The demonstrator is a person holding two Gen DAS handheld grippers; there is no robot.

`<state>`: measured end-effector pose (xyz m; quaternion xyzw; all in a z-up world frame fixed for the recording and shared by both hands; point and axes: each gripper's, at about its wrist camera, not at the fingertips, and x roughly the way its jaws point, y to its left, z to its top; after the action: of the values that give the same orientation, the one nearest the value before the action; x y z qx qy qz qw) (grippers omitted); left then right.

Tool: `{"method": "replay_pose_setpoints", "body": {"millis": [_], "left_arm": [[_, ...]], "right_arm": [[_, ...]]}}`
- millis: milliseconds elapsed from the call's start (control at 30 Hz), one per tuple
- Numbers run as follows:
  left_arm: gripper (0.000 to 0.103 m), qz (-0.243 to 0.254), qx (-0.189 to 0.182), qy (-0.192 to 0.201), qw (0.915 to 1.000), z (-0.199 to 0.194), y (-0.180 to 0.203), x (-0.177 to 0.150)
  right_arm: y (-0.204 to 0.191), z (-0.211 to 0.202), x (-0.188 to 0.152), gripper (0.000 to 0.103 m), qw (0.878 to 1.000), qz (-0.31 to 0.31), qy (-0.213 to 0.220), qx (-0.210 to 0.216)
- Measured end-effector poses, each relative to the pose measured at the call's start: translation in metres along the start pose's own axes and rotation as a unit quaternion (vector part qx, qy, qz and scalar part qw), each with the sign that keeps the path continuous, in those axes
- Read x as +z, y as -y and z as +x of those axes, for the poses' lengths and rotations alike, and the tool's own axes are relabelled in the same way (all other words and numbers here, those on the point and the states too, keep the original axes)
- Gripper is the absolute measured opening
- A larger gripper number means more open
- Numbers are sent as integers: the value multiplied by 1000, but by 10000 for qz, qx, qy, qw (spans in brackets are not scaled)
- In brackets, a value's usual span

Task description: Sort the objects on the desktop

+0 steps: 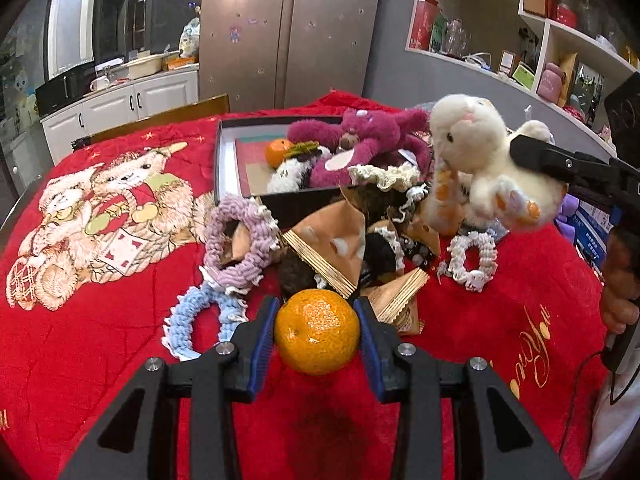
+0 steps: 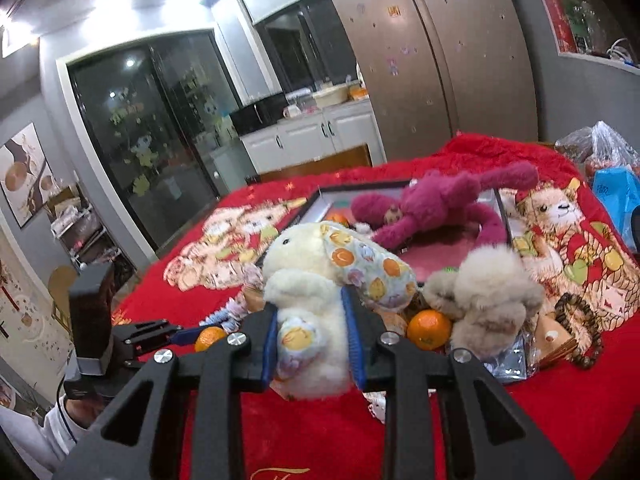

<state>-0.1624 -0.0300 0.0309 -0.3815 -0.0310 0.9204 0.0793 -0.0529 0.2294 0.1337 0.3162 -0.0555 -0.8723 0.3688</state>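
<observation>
My left gripper (image 1: pixel 318 320) is shut on an orange mandarin (image 1: pixel 317 332) and holds it above the red cloth, near the pile. My right gripper (image 2: pixel 314 308) is shut on a white plush rabbit (image 2: pixel 320 280) and holds it lifted over the pile; the rabbit also shows in the left wrist view (image 1: pixel 484 168). A black box (image 1: pixel 224 160) behind the pile holds a magenta plush bear (image 1: pixel 360 144), another mandarin (image 1: pixel 279 151) and a black-and-white scrunchie (image 1: pixel 286 174). A third mandarin (image 2: pixel 429 328) and a beige plush (image 2: pixel 492 292) lie in the pile.
The pile holds a purple scrunchie (image 1: pixel 240 240), a blue one (image 1: pixel 196 316), a white one (image 1: pixel 472 256) and tan snack packets (image 1: pixel 332 248). A red teddy-print blanket (image 1: pixel 100 208) covers the table. Plastic bags (image 2: pixel 612 176) sit at the far right edge.
</observation>
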Motion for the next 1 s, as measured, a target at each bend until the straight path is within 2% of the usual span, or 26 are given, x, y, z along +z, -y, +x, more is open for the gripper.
{"method": "replay_pose_setpoints", "body": {"millis": [267,600,767,800,900,1000], "left_arm": [[39,45,71,14,10000,0,0,0],[39,56,116,42,9999,-1,-2,0],[39,30,136,76,9999,-3,-2,1],[39,31,150,81,9999,-3,-1,1],[39,52,175,67,9998,-2,-1,1],[39,47,151,5,9999,1,-1,0]], "right_arm": [[0,-14,3,29,9997,89,225,94],[4,-21,4,29,9993,144,341,-46],[0,-19,2,29,9996,85,284,-39],[-1,-18,2,24,9996,80,287,-23],[-5,-17,1,23,9996,-11,277,24],[-6,-3,-2,23,9998,-92,29,-145]]}}
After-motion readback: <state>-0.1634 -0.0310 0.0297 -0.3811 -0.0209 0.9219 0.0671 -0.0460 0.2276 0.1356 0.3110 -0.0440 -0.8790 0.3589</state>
